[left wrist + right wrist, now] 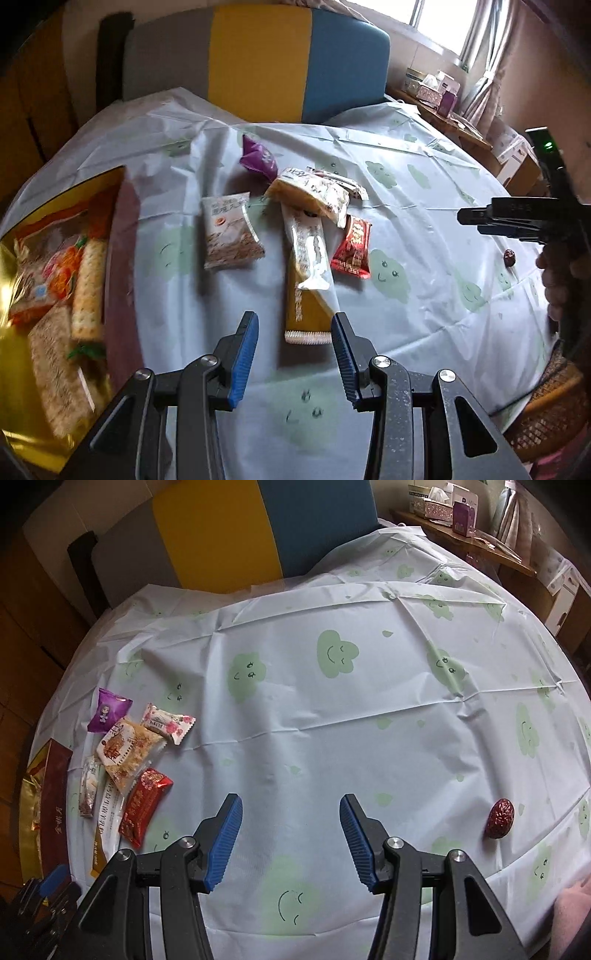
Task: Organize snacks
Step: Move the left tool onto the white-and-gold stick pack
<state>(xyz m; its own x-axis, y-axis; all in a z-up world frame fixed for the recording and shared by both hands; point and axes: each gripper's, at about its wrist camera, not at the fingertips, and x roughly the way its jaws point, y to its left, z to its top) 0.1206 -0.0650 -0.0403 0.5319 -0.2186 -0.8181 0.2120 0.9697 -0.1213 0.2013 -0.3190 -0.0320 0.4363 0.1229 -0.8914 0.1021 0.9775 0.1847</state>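
Several wrapped snacks lie on the table: a long yellow-and-white packet, a white square packet, a red packet, a purple packet and a yellow-white pack. My left gripper is open, its fingers either side of the long packet's near end, just above it. My right gripper is open and empty over bare cloth; it also shows in the left wrist view. The snack pile lies to its left. A red date lies to its right.
A gold-lined box with a maroon wall holds several snack packs at the table's left edge. A grey, yellow and blue chair back stands behind the table. A wooden shelf with boxes is at the far right.
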